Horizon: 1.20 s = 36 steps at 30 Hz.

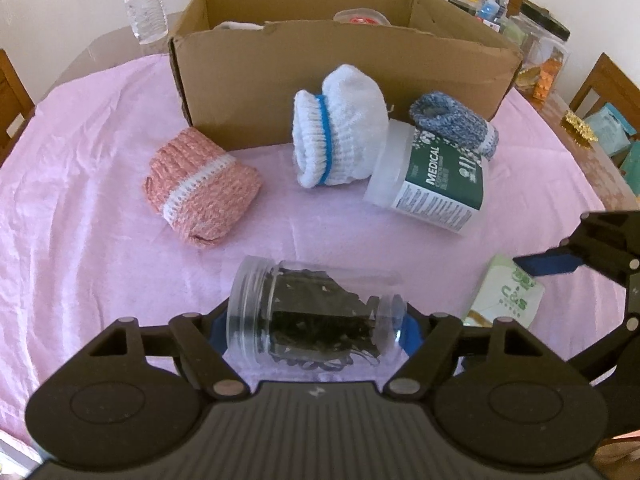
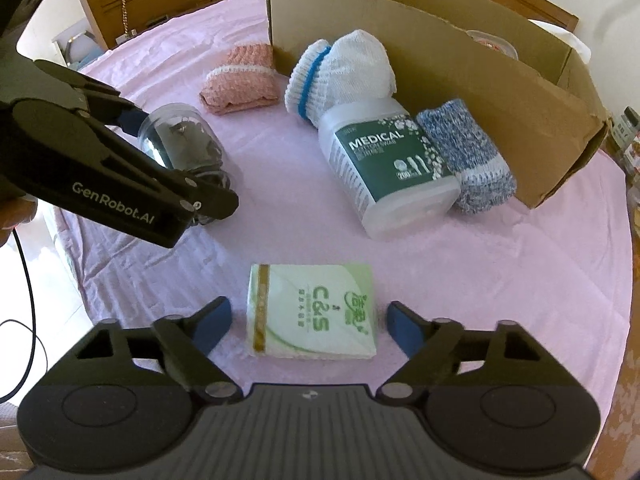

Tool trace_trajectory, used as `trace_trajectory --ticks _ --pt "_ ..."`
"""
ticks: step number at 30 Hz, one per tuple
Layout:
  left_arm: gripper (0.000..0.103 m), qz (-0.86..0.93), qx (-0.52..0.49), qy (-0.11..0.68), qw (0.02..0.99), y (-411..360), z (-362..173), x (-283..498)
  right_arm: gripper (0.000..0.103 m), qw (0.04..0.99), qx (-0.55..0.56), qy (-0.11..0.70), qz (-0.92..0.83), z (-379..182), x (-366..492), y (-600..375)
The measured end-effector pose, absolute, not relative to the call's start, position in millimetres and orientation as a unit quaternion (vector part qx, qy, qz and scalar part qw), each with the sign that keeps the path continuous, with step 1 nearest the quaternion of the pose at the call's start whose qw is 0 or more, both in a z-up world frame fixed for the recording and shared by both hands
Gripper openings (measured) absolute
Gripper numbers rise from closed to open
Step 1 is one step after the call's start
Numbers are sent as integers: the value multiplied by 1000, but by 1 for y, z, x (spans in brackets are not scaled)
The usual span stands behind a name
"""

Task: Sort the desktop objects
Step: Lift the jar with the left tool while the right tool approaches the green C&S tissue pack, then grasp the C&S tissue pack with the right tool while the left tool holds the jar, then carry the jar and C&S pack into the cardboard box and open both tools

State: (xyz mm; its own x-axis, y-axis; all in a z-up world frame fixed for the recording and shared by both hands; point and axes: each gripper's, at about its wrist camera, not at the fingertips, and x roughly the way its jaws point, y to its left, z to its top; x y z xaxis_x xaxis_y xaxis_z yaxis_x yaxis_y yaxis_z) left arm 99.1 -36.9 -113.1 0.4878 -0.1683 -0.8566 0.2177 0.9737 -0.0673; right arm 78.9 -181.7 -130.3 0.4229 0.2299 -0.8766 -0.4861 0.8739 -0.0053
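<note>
While the left hand-held gripper (image 1: pixel 316 330) grips the clear jar (image 1: pixel 308 312), the right hand-held gripper (image 2: pixel 308 326) stands open around the tissue pack (image 2: pixel 314 312). Next it must squeeze the pack, and both things likely go in the cardboard box (image 2: pixel 440 64).

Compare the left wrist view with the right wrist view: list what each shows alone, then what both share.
Only the left wrist view: a water bottle behind the cardboard box and the clear jar's threaded mouth.

Only the right wrist view: the whole tissue pack lying between the right hand-held gripper's pads, gaps on both sides.

Both: the box, pink sock roll, white sock roll, blue sock roll, medical cotton-swab jar, and the left hand-held gripper around the clear jar.
</note>
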Motion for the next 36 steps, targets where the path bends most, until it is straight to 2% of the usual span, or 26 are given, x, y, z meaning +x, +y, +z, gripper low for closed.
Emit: trace_trajectory --ticks 2,4,22,36 --pt "77 -118 21 493 861 -34 -111 100 73 832 -132 494 213 -128 79 -180" --pt "77 -124 20 493 861 -31 -109 102 69 832 -135 495 212 -124 78 -181" --pt "77 -228 59 451 861 -26 -46 121 69 848 -130 475 195 -62 88 -197" --pt "77 -214 57 402 888 -43 6 179 69 865 -154 426 217 -8 137 -218"
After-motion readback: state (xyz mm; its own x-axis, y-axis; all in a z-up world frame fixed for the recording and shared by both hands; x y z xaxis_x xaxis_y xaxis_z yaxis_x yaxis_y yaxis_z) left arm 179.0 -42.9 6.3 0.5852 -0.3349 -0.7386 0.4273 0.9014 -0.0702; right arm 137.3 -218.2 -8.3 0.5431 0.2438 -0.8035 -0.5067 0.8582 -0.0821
